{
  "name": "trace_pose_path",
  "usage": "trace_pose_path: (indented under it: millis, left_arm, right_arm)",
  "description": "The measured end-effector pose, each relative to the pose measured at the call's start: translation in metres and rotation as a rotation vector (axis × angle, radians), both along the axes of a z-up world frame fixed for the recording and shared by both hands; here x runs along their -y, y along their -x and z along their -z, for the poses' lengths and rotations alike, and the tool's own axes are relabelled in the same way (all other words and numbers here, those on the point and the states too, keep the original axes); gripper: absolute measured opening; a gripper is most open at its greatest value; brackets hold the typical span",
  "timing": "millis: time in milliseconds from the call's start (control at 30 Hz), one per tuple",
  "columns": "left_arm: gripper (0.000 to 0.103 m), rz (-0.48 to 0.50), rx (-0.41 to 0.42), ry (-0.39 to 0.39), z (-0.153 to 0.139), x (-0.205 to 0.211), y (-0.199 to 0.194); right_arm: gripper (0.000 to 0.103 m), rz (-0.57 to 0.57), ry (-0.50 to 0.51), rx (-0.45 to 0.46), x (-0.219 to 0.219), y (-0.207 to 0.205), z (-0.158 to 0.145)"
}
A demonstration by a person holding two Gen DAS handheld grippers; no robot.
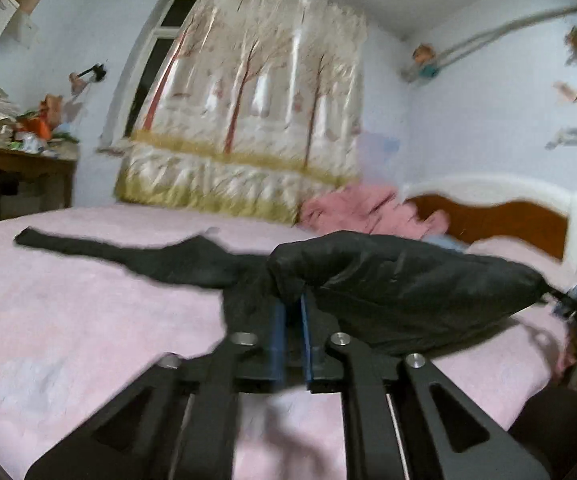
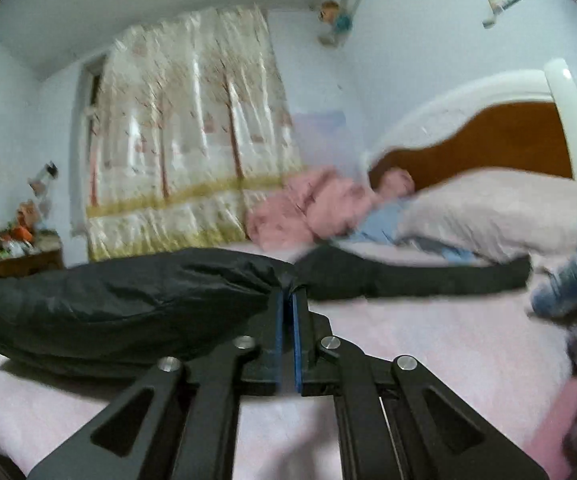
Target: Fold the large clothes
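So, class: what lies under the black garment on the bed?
Under the black garment lies the pink bedsheet, visible all round it. The sheet directly beneath is covered, so anything lying there cannot be seen.

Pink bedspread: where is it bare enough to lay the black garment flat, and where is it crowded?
Bare: the pink bedspread left of the black garment, towards the wooden desk. Crowded: the headboard end, with pink clothes and pillow.

I see a matt black cloth garment [image 1: 400,292], slightly sheeny where it puffs, on a soft pink fleecy bedspread [image 1: 88,300]. The far curtain [image 1: 248,120] looks glossy satin; the headboard [image 1: 500,220] is polished wood.
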State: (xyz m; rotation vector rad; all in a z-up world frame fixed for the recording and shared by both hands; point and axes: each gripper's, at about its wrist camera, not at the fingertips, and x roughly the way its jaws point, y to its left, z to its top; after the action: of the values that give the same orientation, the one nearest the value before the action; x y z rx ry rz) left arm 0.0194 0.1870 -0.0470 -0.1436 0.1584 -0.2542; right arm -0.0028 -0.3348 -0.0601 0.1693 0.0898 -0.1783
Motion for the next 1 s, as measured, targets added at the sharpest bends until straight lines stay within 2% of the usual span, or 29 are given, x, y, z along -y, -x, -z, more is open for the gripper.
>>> trace_pose_path:
  millis: [33,67,100,133,200,267,300,333,400,433,533,567,600,633,700,800,900,933,1000]
  left_arm:
    - [0.019,-0.015,-0.023,-0.015,0.004,0.001,-0.002]
    - [0.032,-0.022,-0.051,-0.021,0.005,0.002,-0.006]
    - [0.055,-0.034,-0.076,-0.018,0.004,0.002,-0.008]
    - [0.063,-0.057,-0.085,-0.012,0.000,0.003,-0.007]
    - [0.073,-0.113,-0.061,-0.040,-0.014,0.011,0.004]
    - [0.081,-0.163,-0.041,-0.123,-0.032,0.030,0.018]
    - [0.081,-0.173,-0.037,-0.153,-0.038,0.039,0.023]
    - [0.081,-0.155,-0.030,-0.184,-0.045,0.050,0.028]
    - [0.082,-0.124,-0.057,-0.245,-0.052,0.075,0.023]
    - [0.081,-0.103,-0.099,-0.271,-0.051,0.088,0.013]
    - [0.077,0.017,-0.292,-0.320,-0.024,0.122,-0.026]
    - [0.070,0.038,-0.360,-0.331,-0.010,0.131,-0.037]
    - [0.070,0.058,-0.410,-0.339,0.006,0.137,-0.046]
    - [0.070,0.064,-0.428,-0.346,0.018,0.140,-0.051]
    - [0.071,0.055,-0.424,-0.337,0.031,0.139,-0.056]
    - [0.068,0.065,-0.398,-0.270,0.026,0.131,-0.053]
    - [0.070,0.088,-0.276,-0.273,0.005,0.128,-0.017]
    - [0.072,0.088,-0.234,-0.296,-0.001,0.129,-0.002]
    - [0.094,0.051,-0.179,-0.337,-0.008,0.130,0.021]
  right_arm:
    - [0.005,0.007,-0.014,-0.038,0.000,-0.001,0.007]
    - [0.007,0.002,-0.022,-0.064,0.000,-0.003,0.010]
    - [0.008,0.005,-0.018,-0.093,-0.001,-0.004,0.011]
    - [0.008,0.011,-0.009,-0.116,-0.001,-0.005,0.010]
    - [0.014,0.025,0.006,-0.142,-0.006,-0.003,0.002]
    - [0.034,0.034,0.008,-0.133,-0.011,0.010,-0.011]
    - [0.053,0.048,0.008,-0.125,-0.013,0.017,-0.018]
    - [0.062,0.056,0.012,-0.102,-0.017,0.026,-0.026]
    - [0.063,0.045,0.024,-0.057,-0.027,0.035,-0.040]
    - [0.063,0.021,0.033,-0.069,-0.036,0.035,-0.045]
    - [0.062,-0.190,0.034,-0.321,-0.067,-0.015,-0.036]
    - [0.060,-0.222,0.018,-0.407,-0.074,-0.031,-0.024]
    - [0.055,-0.247,0.005,-0.469,-0.079,-0.040,-0.011]
    - [0.055,-0.267,-0.002,-0.507,-0.082,-0.045,0.003]
    - [0.054,-0.268,0.011,-0.550,-0.083,-0.052,0.021]
    - [0.055,-0.293,0.021,-0.514,-0.080,-0.045,0.021]
    - [0.055,-0.311,0.015,-0.433,-0.074,-0.017,0.005]
    - [0.055,-0.319,0.020,-0.421,-0.073,-0.005,0.002]
    - [0.055,-0.343,0.003,-0.418,-0.071,0.016,-0.004]
